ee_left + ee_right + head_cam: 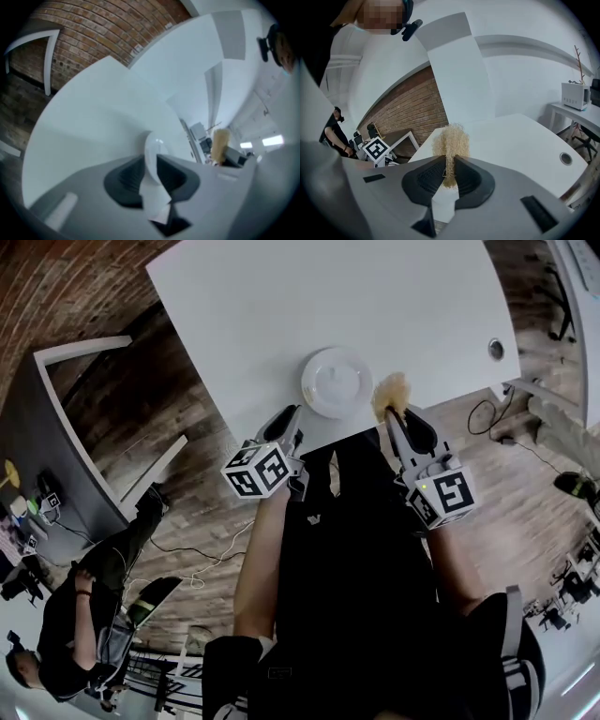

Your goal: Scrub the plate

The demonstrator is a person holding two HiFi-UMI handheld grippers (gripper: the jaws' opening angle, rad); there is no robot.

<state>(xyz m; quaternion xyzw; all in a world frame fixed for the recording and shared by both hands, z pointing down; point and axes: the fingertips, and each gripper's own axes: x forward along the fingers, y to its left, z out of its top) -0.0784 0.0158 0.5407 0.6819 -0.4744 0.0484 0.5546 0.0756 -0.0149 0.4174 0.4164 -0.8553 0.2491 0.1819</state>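
A round white plate (336, 382) sits near the front edge of the white table (281, 296). My left gripper (289, 420) reaches its left rim. In the left gripper view the plate (152, 152) stands edge-on between the two dark pads, and the jaws are shut on it. To the right of the plate, my right gripper (395, 416) is shut on a tan fibrous scrubber (391, 392). The scrubber (451, 140) sticks up from between the right gripper's pads (472, 180). It is beside the plate and apart from it. It also shows as a tan scrubber (220, 144) in the left gripper view.
A round cable hole (496, 349) is in the table's right part. A brick wall (56, 287) and a white frame (84, 409) stand to the left. A seated person (84, 615) is at lower left. Cables (492, 413) lie on the wood floor at right.
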